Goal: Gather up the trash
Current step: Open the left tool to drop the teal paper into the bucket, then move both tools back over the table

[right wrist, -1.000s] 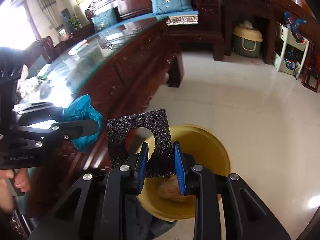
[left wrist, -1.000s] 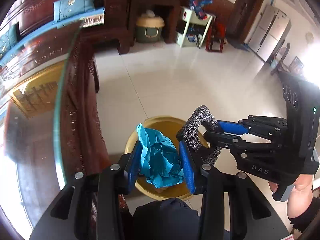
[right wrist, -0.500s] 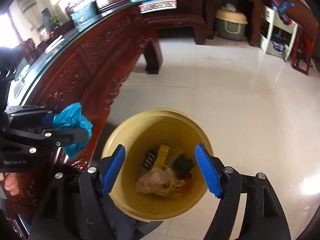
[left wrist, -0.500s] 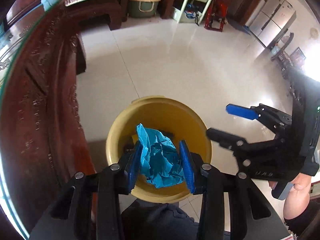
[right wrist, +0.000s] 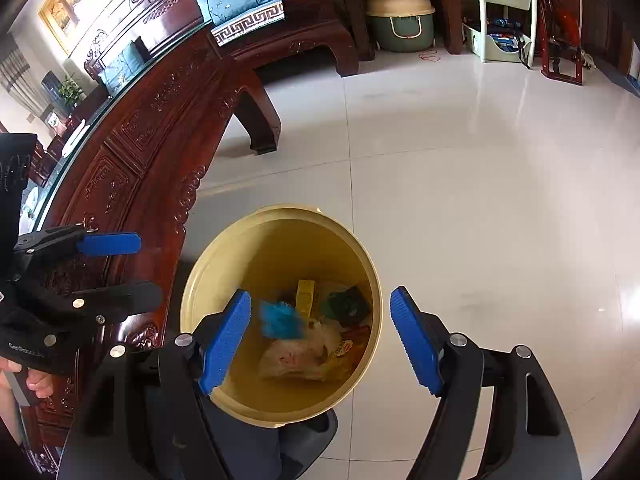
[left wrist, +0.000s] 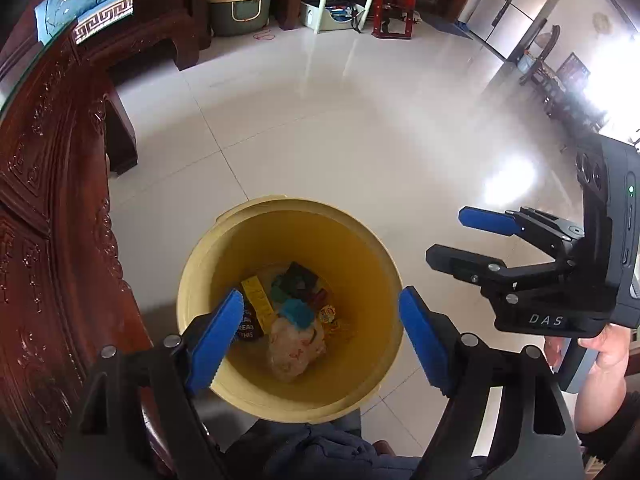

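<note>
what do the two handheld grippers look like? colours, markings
Both the left gripper and the right gripper have black plastic linkage frames with silver rivets and blue, ridged pads on the jaws. The right one's body reads "DAS" in white letters and shows a small green light. The left one's white lettering is too blurred to read. No cables show.

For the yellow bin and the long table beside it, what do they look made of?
Yellow bin: likely moulded plastic, smooth with a slight sheen and a rolled rim. Long table: dark red carved wood, glossy varnish, apparently topped with glass, judging by the greenish edge and reflections.
</note>
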`<action>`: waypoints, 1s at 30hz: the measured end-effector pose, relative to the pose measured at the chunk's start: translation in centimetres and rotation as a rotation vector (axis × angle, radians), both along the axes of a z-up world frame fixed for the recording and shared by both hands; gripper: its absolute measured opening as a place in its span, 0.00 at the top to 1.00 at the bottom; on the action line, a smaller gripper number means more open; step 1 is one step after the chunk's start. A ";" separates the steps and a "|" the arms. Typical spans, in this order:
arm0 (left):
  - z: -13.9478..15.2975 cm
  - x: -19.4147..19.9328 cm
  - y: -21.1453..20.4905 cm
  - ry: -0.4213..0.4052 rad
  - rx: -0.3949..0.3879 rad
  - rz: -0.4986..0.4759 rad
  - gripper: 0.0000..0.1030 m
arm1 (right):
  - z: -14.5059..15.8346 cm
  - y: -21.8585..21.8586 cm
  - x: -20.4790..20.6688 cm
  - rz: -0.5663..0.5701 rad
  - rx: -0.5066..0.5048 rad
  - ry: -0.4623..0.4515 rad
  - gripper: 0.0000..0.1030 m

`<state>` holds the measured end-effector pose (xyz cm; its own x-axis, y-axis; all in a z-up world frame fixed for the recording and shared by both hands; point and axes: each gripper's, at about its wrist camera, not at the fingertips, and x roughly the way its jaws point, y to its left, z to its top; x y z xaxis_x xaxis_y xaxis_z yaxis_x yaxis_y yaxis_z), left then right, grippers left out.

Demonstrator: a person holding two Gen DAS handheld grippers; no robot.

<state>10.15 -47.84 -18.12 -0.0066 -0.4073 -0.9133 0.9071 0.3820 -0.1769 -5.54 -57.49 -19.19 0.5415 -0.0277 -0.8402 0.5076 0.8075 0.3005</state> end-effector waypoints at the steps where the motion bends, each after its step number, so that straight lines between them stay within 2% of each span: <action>1: 0.2 0.1 0.4 -0.007 -0.003 0.011 0.23 | 0.1 0.1 0.0 0.003 0.002 -0.002 0.32; 5: 2.4 0.8 2.2 -0.028 -0.062 0.071 0.22 | 1.3 1.4 0.7 0.045 -0.011 -0.028 0.32; 7: 4.2 1.2 3.7 -0.044 -0.111 0.108 0.19 | 2.1 2.5 1.0 0.074 -0.018 -0.057 0.32; 9: 6.1 1.4 5.6 -0.077 -0.164 0.147 0.11 | 3.1 3.4 1.6 0.105 -0.019 -0.092 0.32; 12: 9.0 1.6 9.4 -0.131 -0.232 0.209 0.10 | 4.7 5.1 2.6 0.157 0.004 -0.148 0.32; 15: 11.4 1.9 14.4 -0.199 -0.280 0.314 0.06 | 6.3 7.7 4.1 0.220 0.005 -0.182 0.31; 24: 13.7 4.0 28.8 -0.278 -0.300 0.646 0.04 | 11.8 18.2 9.2 0.442 -0.050 -0.296 0.28; 27: 14.0 4.4 33.1 -0.316 -0.293 0.725 0.04 | 13.4 22.1 10.9 0.515 -0.077 -0.317 0.26; 30: 14.3 5.1 36.2 -0.312 -0.302 0.789 0.04 | 14.7 25.6 12.5 0.564 -0.111 -0.340 0.21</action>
